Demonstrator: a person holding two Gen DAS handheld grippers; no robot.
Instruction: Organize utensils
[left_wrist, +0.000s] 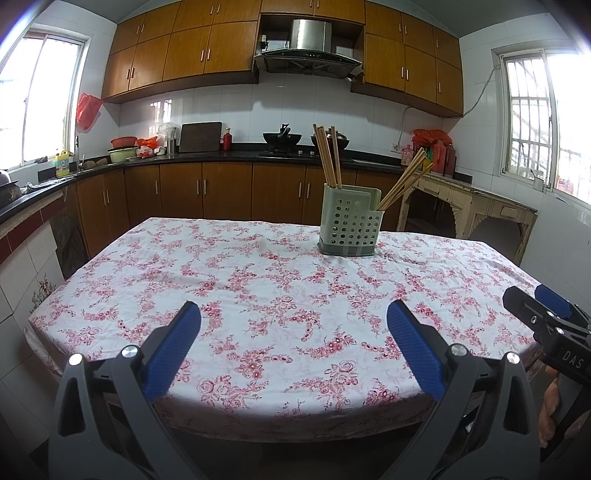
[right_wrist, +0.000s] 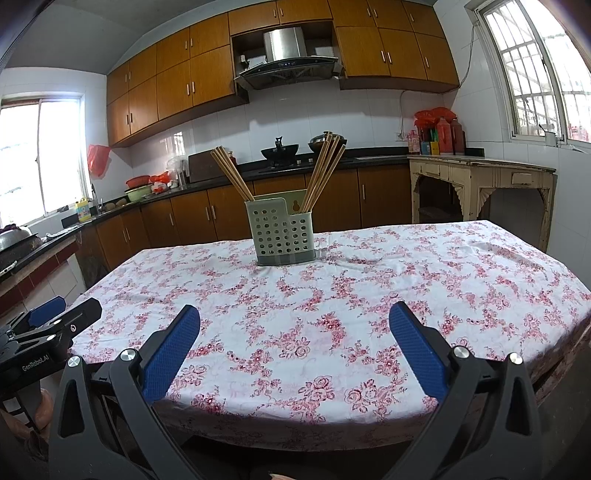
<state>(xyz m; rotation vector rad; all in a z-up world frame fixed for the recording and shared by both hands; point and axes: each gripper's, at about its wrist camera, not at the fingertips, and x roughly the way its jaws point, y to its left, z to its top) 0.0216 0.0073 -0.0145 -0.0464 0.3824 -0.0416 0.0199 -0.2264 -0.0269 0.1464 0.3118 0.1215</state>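
1. Left wrist view: the left hand-held gripper (left_wrist: 293, 314) hangs over the near edge of the counter (left_wrist: 258, 280), which wears a white cloth with pink flowers. Its blue fingers (left_wrist: 173, 347) stand wide apart with nothing between them.
2. The pale green perforated utensil holder (left_wrist: 349, 226) stands upright on the far part of the counter, well beyond the gripper and a little to its right.
3. One bunch of wooden chopsticks (left_wrist: 328, 157) rises nearly straight from the holder's left compartment; a second bunch (left_wrist: 404, 182) leans out to the right from the right compartment.
4. The right hand-held gripper (left_wrist: 543, 314) shows at the right edge, near the counter's corner; only part of it is visible here.
5. Right wrist view: the right hand-held gripper (right_wrist: 294, 317) is spread wide and holds nothing, above the near edge of the counter (right_wrist: 424, 266).
6. The utensil holder (right_wrist: 282, 232) stands straight ahead at the far side, its two chopstick bunches (right_wrist: 232, 173) fanning left and right.
7. The left hand-held gripper (right_wrist: 55, 317) appears left of the holder, by the counter's near corner.
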